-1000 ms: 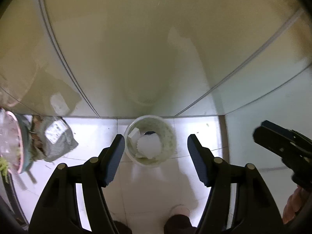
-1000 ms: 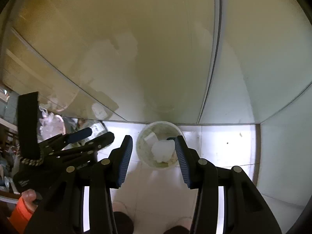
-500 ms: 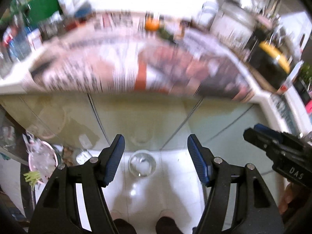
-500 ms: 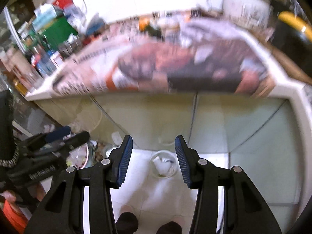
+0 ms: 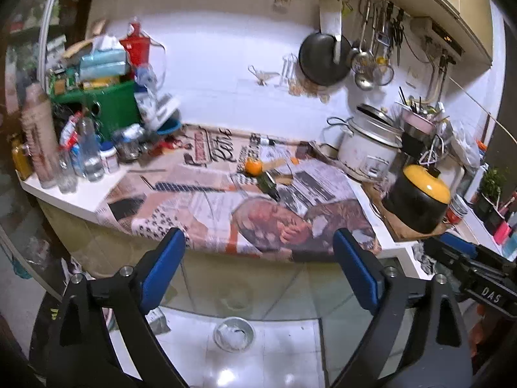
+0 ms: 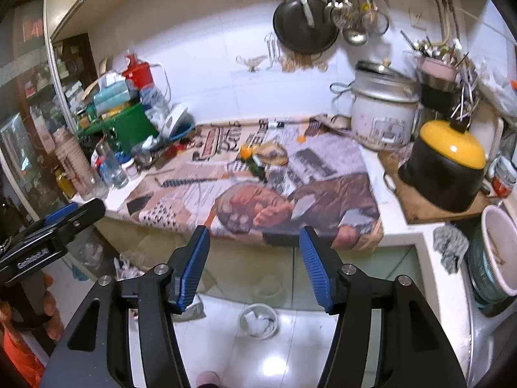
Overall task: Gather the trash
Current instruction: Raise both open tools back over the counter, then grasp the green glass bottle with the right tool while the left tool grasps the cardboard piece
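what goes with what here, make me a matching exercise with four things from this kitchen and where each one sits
Things:
1. trash bucket
2. orange
3. black pan
4. yellow-lidded pot

Places:
a. hanging on the wall
b. on the newspaper
c. on the floor below the counter
d. on a wooden board, counter's right end

Pairs: 1-c, 2-b, 3-a, 4-d

You've got newspaper (image 5: pixel 226 203) spread over the counter (image 5: pixel 80 194) from its front edge to the back wall. An orange (image 5: pixel 253 167) sits mid-counter w/ a bottle (image 5: pixel 269 185) lying just in front. Bottles and boxes (image 5: pixel 97 123) crowd the left end; the rice cooker (image 5: pixel 368 148) stands at the back right, a pot (image 5: pixel 418 200) nearer the front right corner. The trash bin (image 5: pixel 233 333) is on the floor below the front edge.
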Demonstrator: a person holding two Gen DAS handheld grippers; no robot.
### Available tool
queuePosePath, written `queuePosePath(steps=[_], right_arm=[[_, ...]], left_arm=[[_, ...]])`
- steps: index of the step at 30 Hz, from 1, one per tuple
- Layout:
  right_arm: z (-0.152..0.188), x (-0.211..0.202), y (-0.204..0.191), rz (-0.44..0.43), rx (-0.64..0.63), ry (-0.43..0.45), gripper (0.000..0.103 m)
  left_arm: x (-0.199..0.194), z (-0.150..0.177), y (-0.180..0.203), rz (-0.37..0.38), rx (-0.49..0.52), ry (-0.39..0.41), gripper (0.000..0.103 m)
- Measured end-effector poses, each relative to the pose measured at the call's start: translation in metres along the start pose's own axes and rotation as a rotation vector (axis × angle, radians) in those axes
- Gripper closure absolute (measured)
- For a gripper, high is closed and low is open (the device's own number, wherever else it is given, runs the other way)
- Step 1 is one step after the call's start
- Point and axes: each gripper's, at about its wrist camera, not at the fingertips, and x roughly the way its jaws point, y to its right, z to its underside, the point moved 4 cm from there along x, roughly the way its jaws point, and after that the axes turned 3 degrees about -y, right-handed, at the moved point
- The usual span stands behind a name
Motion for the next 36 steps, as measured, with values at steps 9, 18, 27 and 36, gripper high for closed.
queuePosePath(steps=[9, 18, 27, 36], right_arm=[[-0.036, 0.038, 0.004, 0.012, 0.002, 0.02, 0.044], [-0.094, 0.133, 0.001, 0.07, 0.086, -0.024, 0.044], [-0.108, 0.256, 0.008, 0.068, 0.211, -0.208, 0.044], [-0.098, 0.373, 0.016, -0.016, 0.086, -0.461, 0.044]], left_arm=[[0.047, -0.042, -0.028, -0.031, -0.004, 0.004, 0.009], [0.156, -0.133, -0.071, 0.033, 0.049, -0.021, 0.009], [0.273, -0.189, -0.101, 0.067, 0.136, -0.13, 0.009], [0.35, -0.184, -0.094, -0.002, 0.145, -0.232, 0.009]])
